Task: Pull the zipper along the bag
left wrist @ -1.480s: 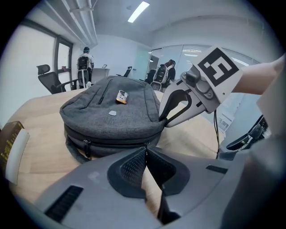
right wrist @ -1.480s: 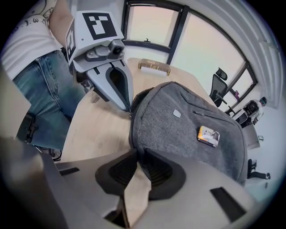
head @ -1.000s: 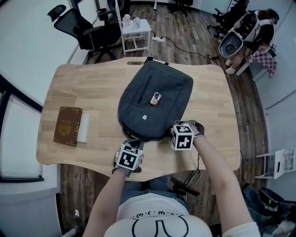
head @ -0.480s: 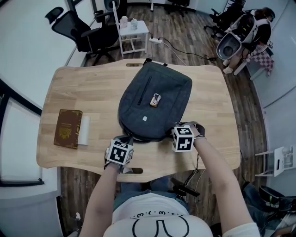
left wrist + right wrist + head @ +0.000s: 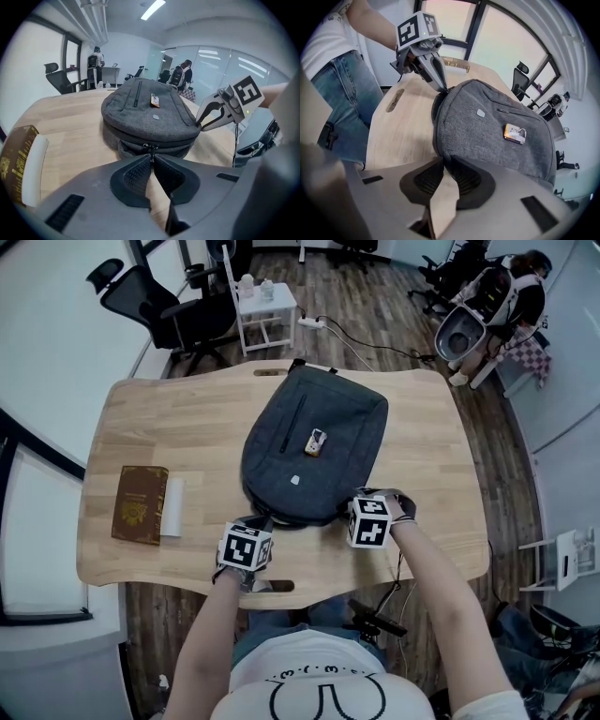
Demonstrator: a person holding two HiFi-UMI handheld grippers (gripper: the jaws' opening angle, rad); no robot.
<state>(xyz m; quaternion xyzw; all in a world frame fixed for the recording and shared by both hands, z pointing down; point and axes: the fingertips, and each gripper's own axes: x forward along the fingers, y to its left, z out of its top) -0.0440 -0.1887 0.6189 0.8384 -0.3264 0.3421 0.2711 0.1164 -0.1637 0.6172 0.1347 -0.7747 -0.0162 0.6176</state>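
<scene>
Left gripper (image 5: 152, 156), clamped on the zipper pull (image 5: 150, 149), has slid toward the tabletop's (image 5: 187, 418) left edge, so the zip is moving; right gripper's (image 5: 442, 161) jaws are opening on the bag (image 5: 314, 442)

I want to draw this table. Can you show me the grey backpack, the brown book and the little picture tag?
Grey fabric backpack (image 5: 349, 426): head view, front panel.
Brown patterned book (image 5: 139, 503): head view, cover's middle.
Small rectangular picture tag (image 5: 316, 442): head view, its centre.
</scene>
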